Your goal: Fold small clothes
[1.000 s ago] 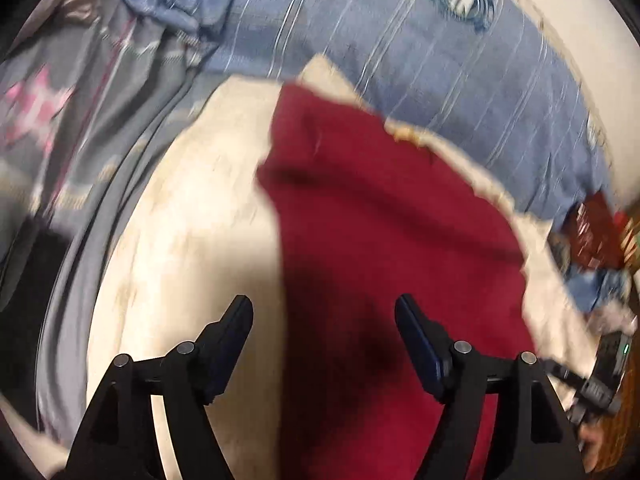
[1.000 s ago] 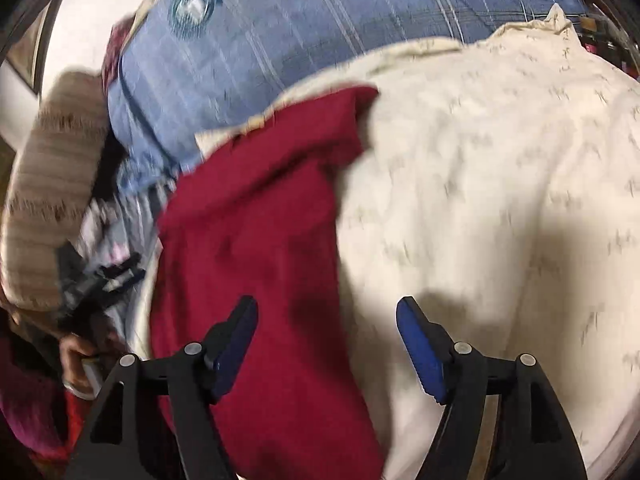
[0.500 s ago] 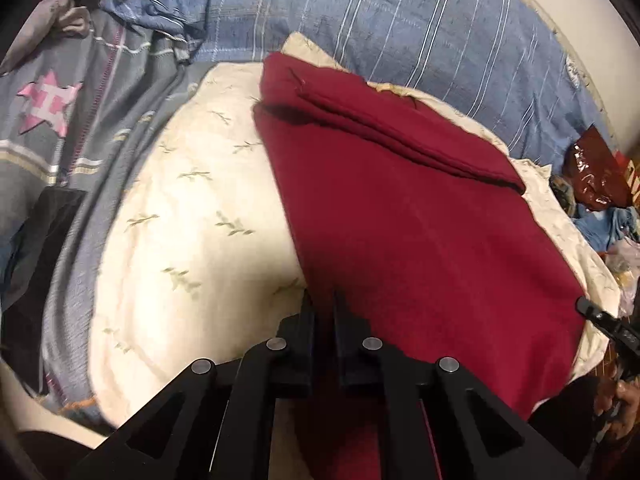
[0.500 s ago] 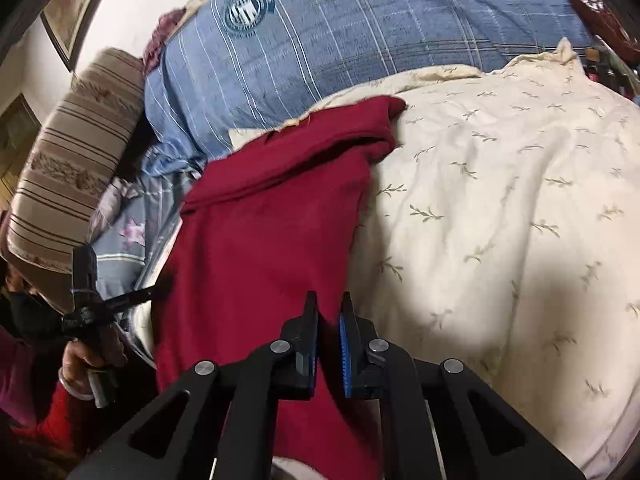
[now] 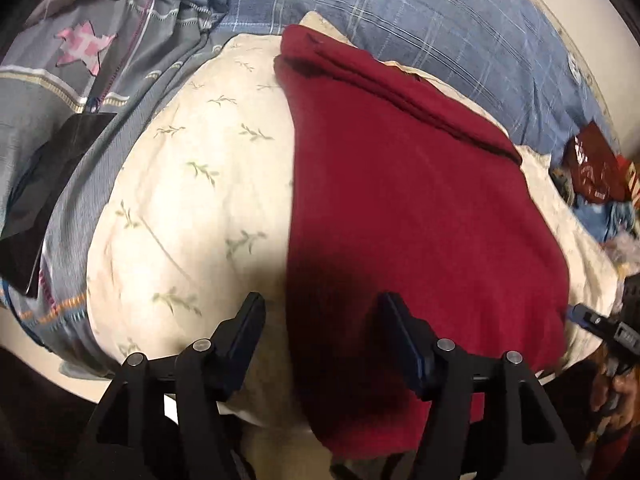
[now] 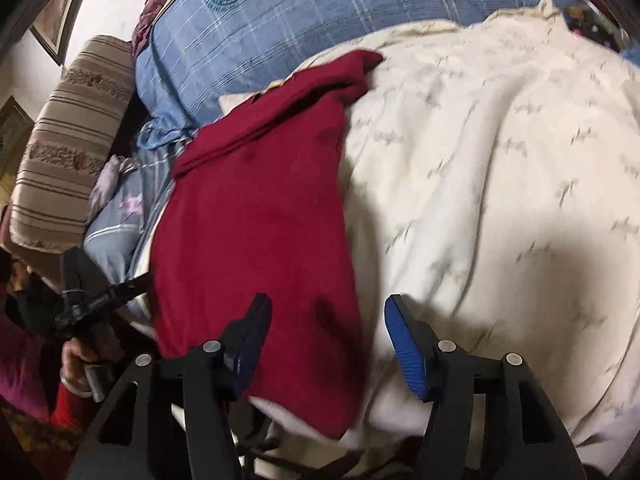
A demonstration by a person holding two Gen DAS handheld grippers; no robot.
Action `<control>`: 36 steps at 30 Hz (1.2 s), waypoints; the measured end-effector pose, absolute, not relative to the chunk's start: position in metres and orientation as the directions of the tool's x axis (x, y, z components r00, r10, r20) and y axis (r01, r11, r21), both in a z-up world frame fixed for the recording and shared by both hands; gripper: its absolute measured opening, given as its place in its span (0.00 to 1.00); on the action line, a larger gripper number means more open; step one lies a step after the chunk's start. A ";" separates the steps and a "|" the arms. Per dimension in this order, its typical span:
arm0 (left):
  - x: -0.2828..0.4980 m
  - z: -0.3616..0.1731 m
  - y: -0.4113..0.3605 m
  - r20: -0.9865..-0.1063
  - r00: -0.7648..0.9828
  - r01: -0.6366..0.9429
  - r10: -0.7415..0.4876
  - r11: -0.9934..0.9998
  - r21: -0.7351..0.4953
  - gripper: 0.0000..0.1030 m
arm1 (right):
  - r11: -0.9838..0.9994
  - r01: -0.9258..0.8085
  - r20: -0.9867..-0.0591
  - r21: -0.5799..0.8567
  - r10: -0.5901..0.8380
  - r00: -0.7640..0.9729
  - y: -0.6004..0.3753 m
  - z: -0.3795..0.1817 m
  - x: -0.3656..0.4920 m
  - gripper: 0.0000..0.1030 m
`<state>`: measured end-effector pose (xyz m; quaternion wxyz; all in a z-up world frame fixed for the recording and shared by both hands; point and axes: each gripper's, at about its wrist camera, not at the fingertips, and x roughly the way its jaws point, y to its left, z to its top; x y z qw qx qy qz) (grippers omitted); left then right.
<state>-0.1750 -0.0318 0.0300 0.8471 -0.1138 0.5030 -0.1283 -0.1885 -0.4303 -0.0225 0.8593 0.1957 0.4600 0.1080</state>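
A dark red garment (image 5: 416,216) lies spread flat on a cream leaf-print pillow (image 5: 192,200), its far end folded over in a band. My left gripper (image 5: 322,314) is open and empty, its jaws straddling the garment's near left edge. In the right wrist view the same garment (image 6: 256,224) lies on the cream pillow (image 6: 500,184). My right gripper (image 6: 328,314) is open and empty, its jaws straddling the garment's near right edge. Each gripper shows in the other's view: the left gripper (image 6: 132,286) and the right gripper (image 5: 588,318).
A blue plaid pillow (image 5: 440,20) lies behind the cream one. A grey star-print cloth (image 5: 60,72) is at the left, with a black object (image 5: 44,184) on it. A striped brown cushion (image 6: 68,148) and red packets (image 5: 596,168) sit at the sides.
Both grippers were open a second ago, shut at the garment's near edge half a second ago, and are open again now. The garment lies flat.
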 end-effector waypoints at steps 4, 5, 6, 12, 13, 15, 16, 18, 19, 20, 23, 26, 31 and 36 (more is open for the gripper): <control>-0.192 0.028 -0.038 -0.822 0.467 0.110 -0.324 0.944 -0.310 0.63 | 0.886 -0.030 -0.759 0.463 0.413 0.504 -0.418 -0.036 -0.194 0.32; -0.196 0.028 -0.038 -0.824 0.460 0.113 -0.330 0.943 -0.314 0.63 | 0.894 -0.042 -0.773 0.447 0.409 0.485 -0.413 -0.039 -0.194 0.07; -0.199 0.028 -0.039 -0.827 0.451 0.114 -0.335 0.941 -0.319 0.62 | 0.893 -0.059 -0.770 0.446 0.417 0.483 -0.409 -0.037 -0.195 0.07; -0.208 0.028 -0.033 -0.829 0.455 0.072 -0.324 0.942 -0.328 0.63 | 0.885 -0.100 -0.763 0.455 0.446 0.468 -0.405 -0.029 -0.196 0.11; -0.211 0.028 -0.033 -0.834 0.444 0.071 -0.326 0.941 -0.330 0.63 | 0.887 -0.076 -0.778 0.455 0.438 0.451 -0.406 -0.035 -0.193 0.13; -0.215 0.025 -0.030 -0.843 0.422 0.064 -0.333 0.939 -0.339 0.63 | 0.874 -0.057 -0.776 0.482 0.456 0.435 -0.408 -0.041 -0.192 0.22; -0.216 0.024 -0.031 -0.845 0.415 0.057 -0.336 0.937 -0.344 0.63 | 0.869 -0.059 -0.775 0.491 0.466 0.427 -0.408 -0.043 -0.193 0.34; -0.217 0.022 -0.032 -0.843 0.426 0.049 -0.328 0.939 -0.341 0.63 | 0.870 -0.079 -0.777 0.488 0.473 0.415 -0.407 -0.045 -0.194 0.45; -0.217 0.022 -0.033 -0.843 0.430 0.044 -0.324 0.940 -0.338 0.63 | 0.866 -0.088 -0.776 0.492 0.482 0.408 -0.407 -0.047 -0.195 0.45; -0.218 0.022 -0.033 -0.842 0.433 0.042 -0.321 0.941 -0.337 0.63 | 0.867 -0.095 -0.776 0.490 0.483 0.405 -0.405 -0.048 -0.195 0.45; -0.222 0.021 -0.038 -0.843 0.439 0.059 -0.309 0.947 -0.317 0.62 | 0.876 -0.104 -0.786 0.471 0.470 0.400 -0.400 -0.051 -0.193 0.45; -0.224 0.020 -0.038 -0.847 0.425 0.068 -0.320 0.944 -0.323 0.55 | 0.870 -0.111 -0.780 0.479 0.481 0.401 -0.398 -0.053 -0.193 0.42; -0.224 0.021 -0.040 -0.840 0.418 0.086 -0.347 0.935 -0.343 0.46 | 0.845 -0.139 -0.765 0.516 0.528 0.369 -0.392 -0.047 -0.193 0.30; -0.224 0.016 -0.044 -0.826 0.432 0.096 -0.362 0.929 -0.357 0.62 | 0.848 -0.148 -0.773 0.509 0.526 0.354 -0.378 -0.047 -0.188 0.34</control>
